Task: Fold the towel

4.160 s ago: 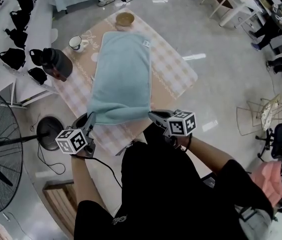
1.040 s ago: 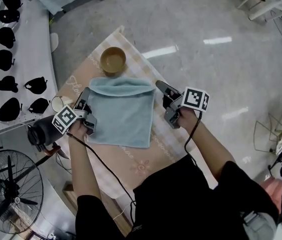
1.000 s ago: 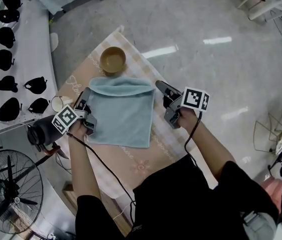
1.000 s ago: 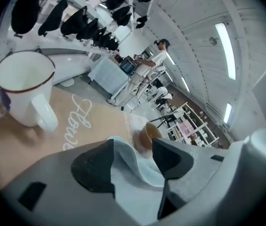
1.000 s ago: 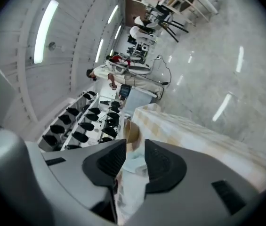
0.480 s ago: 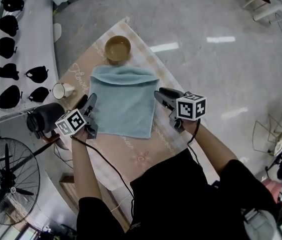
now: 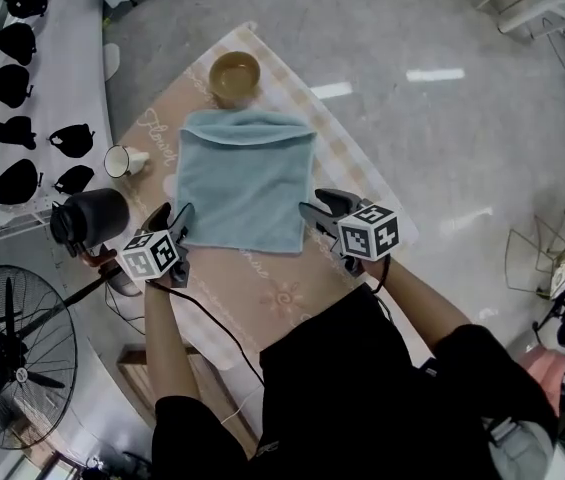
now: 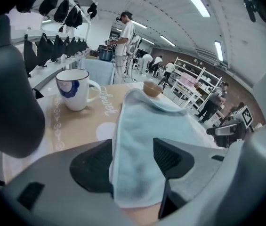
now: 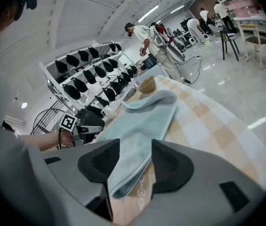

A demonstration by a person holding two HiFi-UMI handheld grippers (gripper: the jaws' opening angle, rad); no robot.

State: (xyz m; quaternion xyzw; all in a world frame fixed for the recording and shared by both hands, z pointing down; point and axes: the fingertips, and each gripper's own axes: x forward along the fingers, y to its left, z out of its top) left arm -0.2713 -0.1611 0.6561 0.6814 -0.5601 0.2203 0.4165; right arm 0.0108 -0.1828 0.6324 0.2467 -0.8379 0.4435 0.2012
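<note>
- My left gripper point(image 7: 174, 218) is at the towel's point(image 7: 245, 178) near left corner. Its jaws stand apart with that corner lying in the gap, and the pads do not press on the cloth.
- My right gripper point(image 7: 317, 206) is at the towel's near right corner. Its jaws have just been opening and now stand apart. The corner's doubled edge runs between them, loose and unpinched.
- The towel is light blue and lies flat as a doubled rectangle. At its far edge the upper layer curls up a little.
- Under the towel is a tan and white checked tablecloth point(image 7: 282, 288), which shows bare on every side of it.
- Just past the towel's far edge stands a brown bowl point(image 7: 235, 74), close to it but not touching.
- Off the towel's left edge sits a white mug point(image 7: 119, 160) with a blue rim, a little way apart.
- Nearer me than the mug, also left of the towel, stands a dark jug point(image 7: 87, 218), just beyond my left gripper.
</note>
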